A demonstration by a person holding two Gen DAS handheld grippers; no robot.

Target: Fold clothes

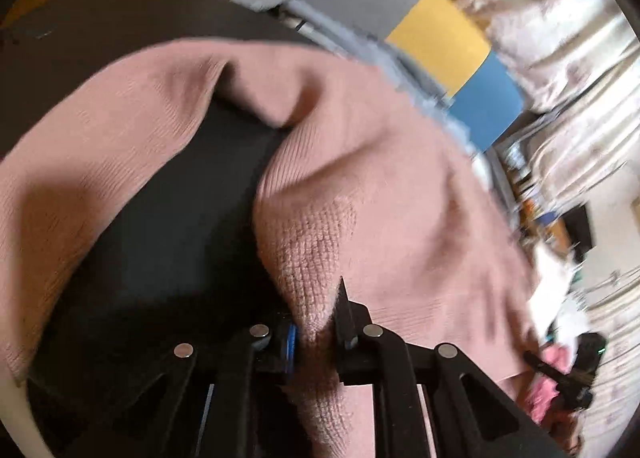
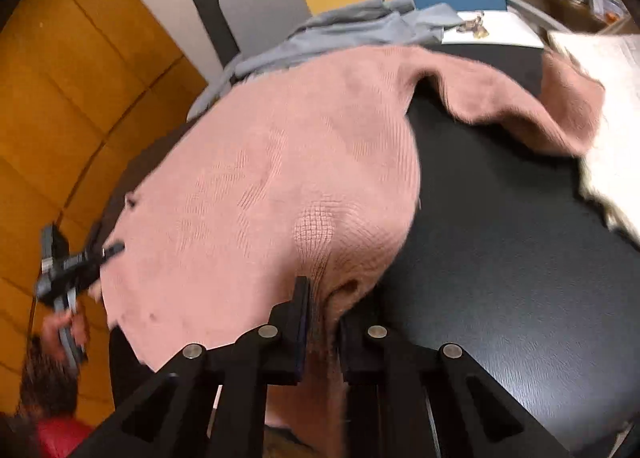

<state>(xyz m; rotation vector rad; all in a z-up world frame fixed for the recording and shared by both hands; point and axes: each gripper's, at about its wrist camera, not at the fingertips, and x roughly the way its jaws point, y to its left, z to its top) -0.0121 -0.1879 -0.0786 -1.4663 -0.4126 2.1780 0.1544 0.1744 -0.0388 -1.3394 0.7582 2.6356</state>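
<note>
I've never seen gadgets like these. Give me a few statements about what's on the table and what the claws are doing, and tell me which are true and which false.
1. Both claws pinch the pink sweater. True: the left claw and the right claw each have knit bunched between their fingers.
2. The table is white. False: it is black.
3. A grey garment lies beyond the sweater. True.
4. The sweater is neatly folded. False: it lies spread out and rumpled, one sleeve trailing off to the side.
5. The right claw is empty. False: it grips the sweater.
</note>
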